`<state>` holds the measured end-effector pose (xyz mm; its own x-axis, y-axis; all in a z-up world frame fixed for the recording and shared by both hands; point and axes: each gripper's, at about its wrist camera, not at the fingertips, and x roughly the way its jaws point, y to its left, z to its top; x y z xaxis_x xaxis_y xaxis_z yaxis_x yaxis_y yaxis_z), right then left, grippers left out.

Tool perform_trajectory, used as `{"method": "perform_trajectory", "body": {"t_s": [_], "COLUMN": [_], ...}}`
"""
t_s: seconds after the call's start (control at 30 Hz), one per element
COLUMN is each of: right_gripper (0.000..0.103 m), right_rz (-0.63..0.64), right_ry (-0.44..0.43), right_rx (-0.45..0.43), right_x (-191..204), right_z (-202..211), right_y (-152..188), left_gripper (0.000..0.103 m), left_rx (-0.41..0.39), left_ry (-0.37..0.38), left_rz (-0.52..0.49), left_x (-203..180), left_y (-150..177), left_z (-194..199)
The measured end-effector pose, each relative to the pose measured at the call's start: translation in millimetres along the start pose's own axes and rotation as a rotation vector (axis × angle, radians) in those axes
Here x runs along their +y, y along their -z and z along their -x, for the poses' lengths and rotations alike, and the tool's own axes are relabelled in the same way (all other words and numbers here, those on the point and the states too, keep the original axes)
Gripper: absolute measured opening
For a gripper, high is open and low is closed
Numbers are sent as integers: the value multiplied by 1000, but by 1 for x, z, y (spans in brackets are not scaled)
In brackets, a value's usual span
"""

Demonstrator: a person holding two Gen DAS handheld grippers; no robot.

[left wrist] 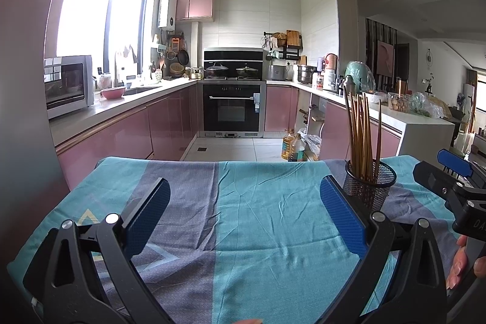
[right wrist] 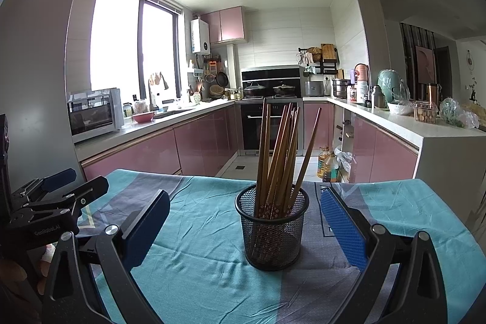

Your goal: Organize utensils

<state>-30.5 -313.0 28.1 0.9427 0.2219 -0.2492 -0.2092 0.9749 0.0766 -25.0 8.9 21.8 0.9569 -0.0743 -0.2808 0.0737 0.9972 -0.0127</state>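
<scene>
**Chopsticks gathered in the holder, both claws free**

The wooden chopsticks (right wrist: 279, 160) stand bundled in the black mesh holder (right wrist: 272, 228), which sits upright on the cloth-covered counter (right wrist: 200, 239), toward its far edge and right of its middle. No loose utensil shows on the cloth in either view, so the sorting looks close to finished.

The right claw (right wrist: 252, 225) is released, its pads spread wide on either side of the holder and touching nothing. The left claw (left wrist: 243, 216) is also released and holds nothing, hovering over bare cloth.

If the holder needs squaring or moving, the sound way is to close low on the mesh wall, below the leaning sticks, and keep it vertical; a high or tilted grip risks tipping the sticks out.

The right wrist view shows the holder head-on, with patterned stick tips visible through the mesh. The left wrist view shows it only at the right, partly behind a pad, but reveals the right claw's body and the fingers (left wrist: 458, 263) gripping it.
</scene>
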Motion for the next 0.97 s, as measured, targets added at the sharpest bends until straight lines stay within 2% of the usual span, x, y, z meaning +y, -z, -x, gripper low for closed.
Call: {"method": "perform_trajectory", "body": {"t_s": [0.67,0.97], "right_gripper": [96,96], "right_rz": [-11,-13], "right_ry": [1,-1], "right_rx": [39,46], "right_x": [-7,-10], "right_z": [-3,-2], "right_y": [7,7], "left_gripper": [97,97], "left_rx": [25,71], "left_ry": [0,-12], "left_rz": [-12,-2], "left_x": [-5,-3], "left_y": [7,4], "left_z": [-2,-10]}}
